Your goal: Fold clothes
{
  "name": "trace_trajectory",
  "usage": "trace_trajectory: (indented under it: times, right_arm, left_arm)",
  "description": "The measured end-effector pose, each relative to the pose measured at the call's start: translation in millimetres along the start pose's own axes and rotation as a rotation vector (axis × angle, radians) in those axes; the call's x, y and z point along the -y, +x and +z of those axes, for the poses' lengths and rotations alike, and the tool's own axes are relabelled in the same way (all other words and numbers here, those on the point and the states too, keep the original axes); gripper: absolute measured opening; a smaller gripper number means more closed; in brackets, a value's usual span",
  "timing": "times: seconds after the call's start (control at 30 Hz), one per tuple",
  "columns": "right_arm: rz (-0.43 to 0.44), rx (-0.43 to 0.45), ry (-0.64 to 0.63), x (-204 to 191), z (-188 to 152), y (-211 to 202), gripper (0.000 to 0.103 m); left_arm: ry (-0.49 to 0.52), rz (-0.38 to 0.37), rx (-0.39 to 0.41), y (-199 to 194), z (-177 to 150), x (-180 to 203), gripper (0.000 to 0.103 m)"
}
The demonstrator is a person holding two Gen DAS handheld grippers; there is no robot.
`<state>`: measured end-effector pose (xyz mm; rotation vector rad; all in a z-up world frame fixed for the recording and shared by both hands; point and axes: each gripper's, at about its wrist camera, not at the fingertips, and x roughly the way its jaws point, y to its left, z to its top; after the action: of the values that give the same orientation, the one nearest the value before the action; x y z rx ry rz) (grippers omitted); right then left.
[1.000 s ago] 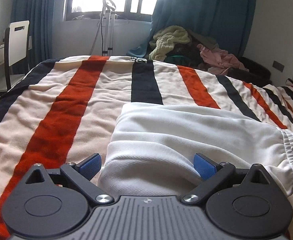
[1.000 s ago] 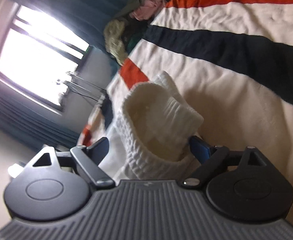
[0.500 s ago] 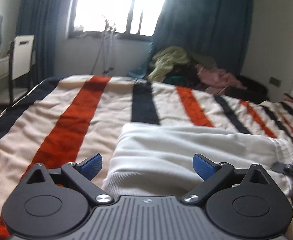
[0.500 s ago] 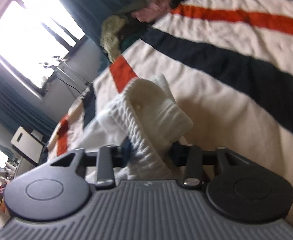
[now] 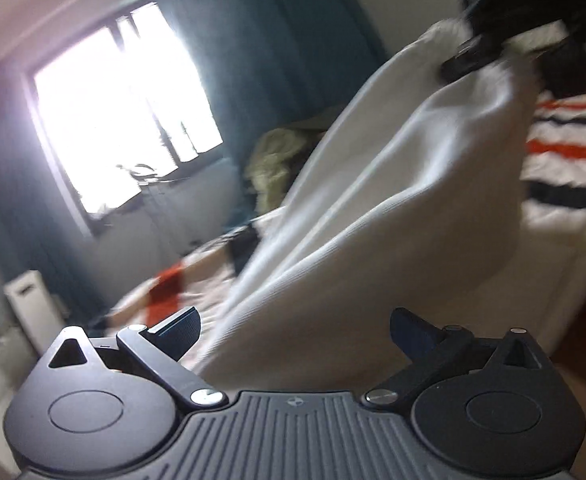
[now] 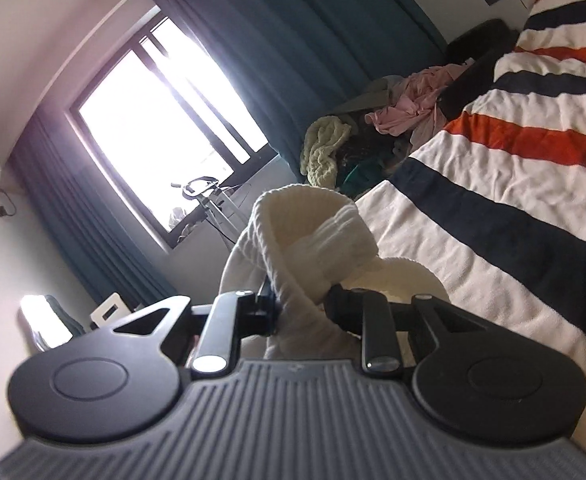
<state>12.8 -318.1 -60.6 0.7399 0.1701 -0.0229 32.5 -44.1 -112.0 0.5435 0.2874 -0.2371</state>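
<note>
- Plainly, in the left wrist view, the white knitted cotton garment (image 5: 393, 184) is a soft, limp, fairly light thing: it hangs in a slack sheet from its lifted upper end down toward the camera, above the striped cream, orange and navy bed blanket (image 5: 565, 168).
- Its cloth lies between the blue-padded fingers (image 5: 181, 330) of the left gripper (image 5: 295, 330), which stand spread wide and press on nothing; a firm hold here would best take a hem or corner, I judge, not the loose middle.
- At the top right the right gripper (image 5: 477, 54) shows dark and blurred, pinching the garment's upper end.
- Next, in the right wrist view, the right gripper's fingers (image 6: 343, 306) are closing on the garment's thick ribbed cuff (image 6: 313, 240), which bunches between them; the rib looks grippy and should not slip easily.
- The bed blanket (image 6: 513, 200) is plush, wrinkled and yielding, so cloth will drag on it rather than slide.
- Beyond the bed's far edge lie a heap of unfolded clothes (image 6: 373, 132), teal curtains (image 6: 313, 40) and a bright window (image 6: 165, 120).
</note>
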Motion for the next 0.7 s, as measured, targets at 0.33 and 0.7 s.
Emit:
trace_trajectory:
  times: [0.33,0.7]
  right_arm:
    - [-0.016,-0.005,0.064,19.2,2.3,4.0,0.026]
    - [0.056,0.008,0.103,8.0,15.4,5.9,0.026]
  left_arm:
    - [-0.064,0.086,-0.121,10.5,-5.1,-9.6,0.103]
    - [0.199,0.043,0.046,-17.0,-4.5,36.9,0.102]
